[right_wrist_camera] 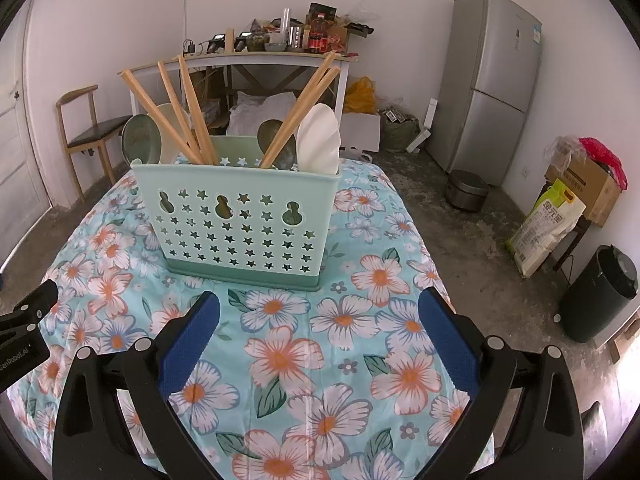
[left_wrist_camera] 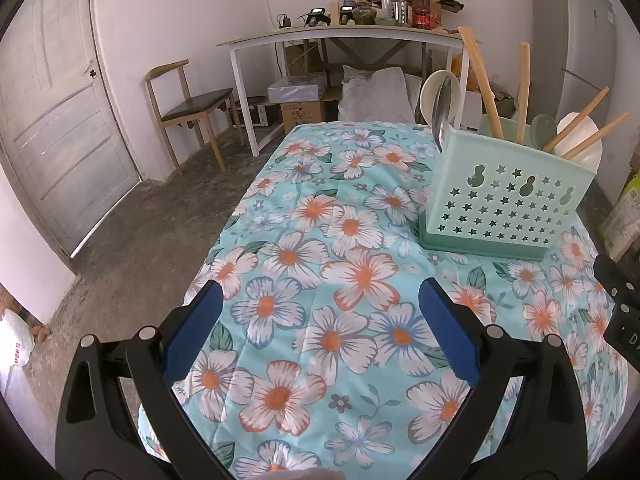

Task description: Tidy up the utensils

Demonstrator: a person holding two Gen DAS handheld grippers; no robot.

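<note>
On the table covered with a quilted turquoise cloth printed with white and orange flowers (right_wrist_camera: 320, 360) stands the pale green plastic utensil holder with star-shaped holes (right_wrist_camera: 236, 224), holding square wooden chopsticks (right_wrist_camera: 188, 116), round ceramic spoons (right_wrist_camera: 320, 140) and a shiny metal spoon (left_wrist_camera: 442, 108). Nothing lies loose on the cloth, so the sorting seems finished. The left gripper (left_wrist_camera: 320, 320) and the right gripper (right_wrist_camera: 318, 330) both hover near the holder with blue padded fingers spread wide and empty. I think a careless push could tip the light, tall holder, because the soft cloth gives a poor footing and the long leaning chopsticks catch easily.
</note>
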